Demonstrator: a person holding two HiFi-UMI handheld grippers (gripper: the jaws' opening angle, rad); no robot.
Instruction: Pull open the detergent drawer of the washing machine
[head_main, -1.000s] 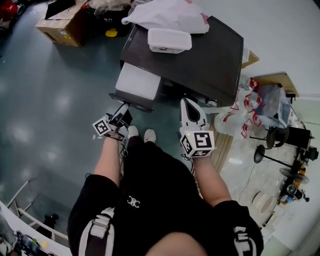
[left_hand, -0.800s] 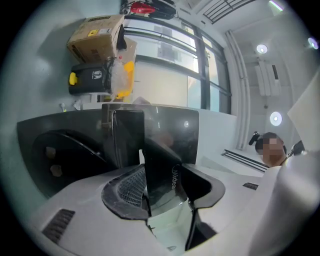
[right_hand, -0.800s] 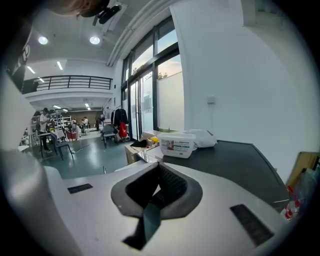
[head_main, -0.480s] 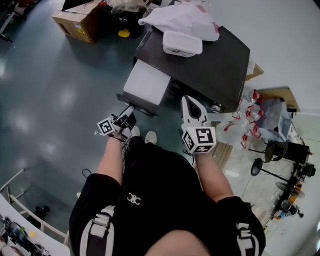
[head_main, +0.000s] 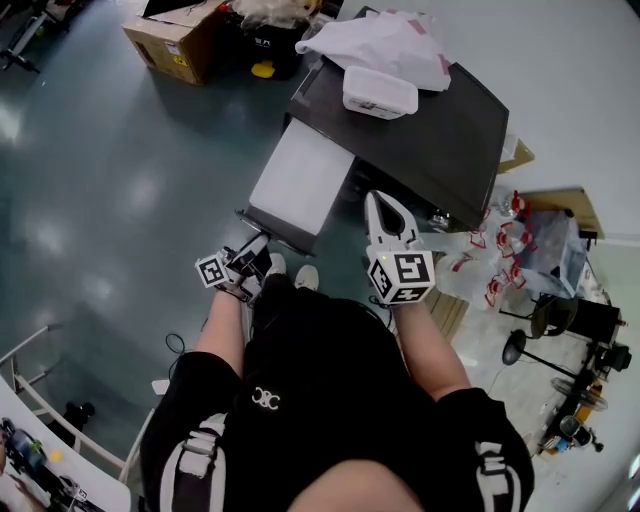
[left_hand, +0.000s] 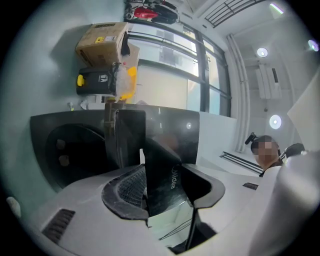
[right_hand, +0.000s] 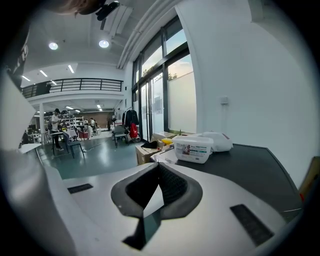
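The dark washing machine (head_main: 440, 130) stands ahead of me, and its detergent drawer (head_main: 300, 180) juts out of the front with its white top showing. My left gripper (head_main: 250, 258) is shut on the drawer's dark front panel (head_main: 275, 228). In the left gripper view that panel (left_hand: 167, 150), with print on it, sits clamped between the jaws of the left gripper (left_hand: 160, 187), and the round door (left_hand: 70, 150) lies behind. My right gripper (head_main: 383, 212) hovers shut beside the drawer, holding nothing. Its view looks over the right gripper (right_hand: 157, 187) across the machine's top (right_hand: 250, 170).
A white lidded tub (head_main: 380, 92) and a white bag (head_main: 385, 45) lie on the machine's top. A cardboard box (head_main: 175, 40) and a black-and-yellow container (head_main: 262, 55) sit on the floor behind. Plastic bags (head_main: 520, 240) and stands crowd the right side. My feet (head_main: 285, 275) are just below the drawer.
The drawer has slid further out of the machine, and my left gripper has drawn back toward me with its front panel. The right gripper has barely shifted.
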